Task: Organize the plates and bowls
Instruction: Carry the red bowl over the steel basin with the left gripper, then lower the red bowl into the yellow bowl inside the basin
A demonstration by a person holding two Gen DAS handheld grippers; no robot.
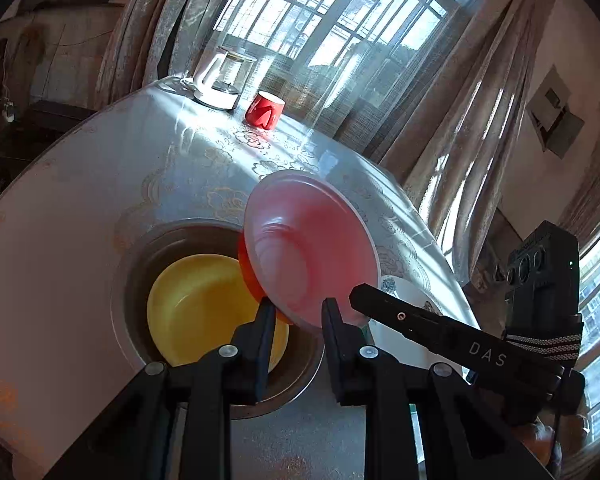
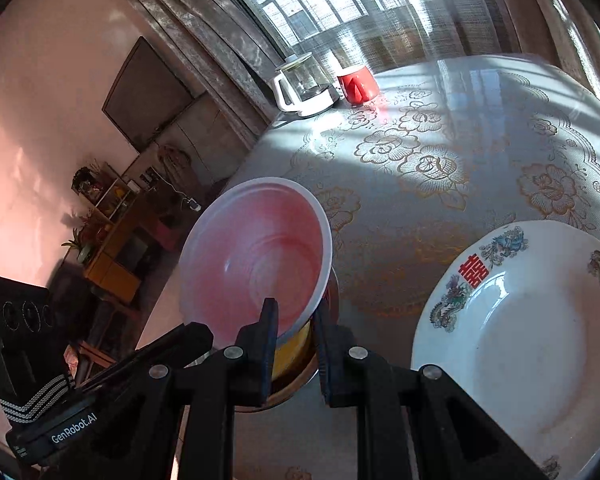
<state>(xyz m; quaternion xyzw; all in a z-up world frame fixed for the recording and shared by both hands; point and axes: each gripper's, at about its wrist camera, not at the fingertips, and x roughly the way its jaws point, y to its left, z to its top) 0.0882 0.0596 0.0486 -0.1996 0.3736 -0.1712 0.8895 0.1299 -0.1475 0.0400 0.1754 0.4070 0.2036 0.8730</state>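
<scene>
A pink bowl (image 1: 312, 248) with an orange-red outside hangs tilted above the table, and both grippers hold it by the near rim. My left gripper (image 1: 298, 310) is shut on that rim. From the right, the right gripper (image 1: 364, 300) reaches the same edge. In the right wrist view the pink bowl (image 2: 256, 256) has its rim pinched in my right gripper (image 2: 296, 314), while the left gripper (image 2: 172, 348) comes in from the lower left. Under the bowl a yellow bowl (image 1: 196, 304) rests in a brown, metal-rimmed dish (image 1: 140, 248). A white decorated plate (image 2: 520, 340) lies to the right.
A glass kettle with a white handle (image 2: 300, 84) and a red mug (image 2: 356, 84) stand at the table's far edge by the curtained window. The floral tablecloth (image 2: 440, 168) covers the round table. The table drops off just left of the bowl in the right wrist view.
</scene>
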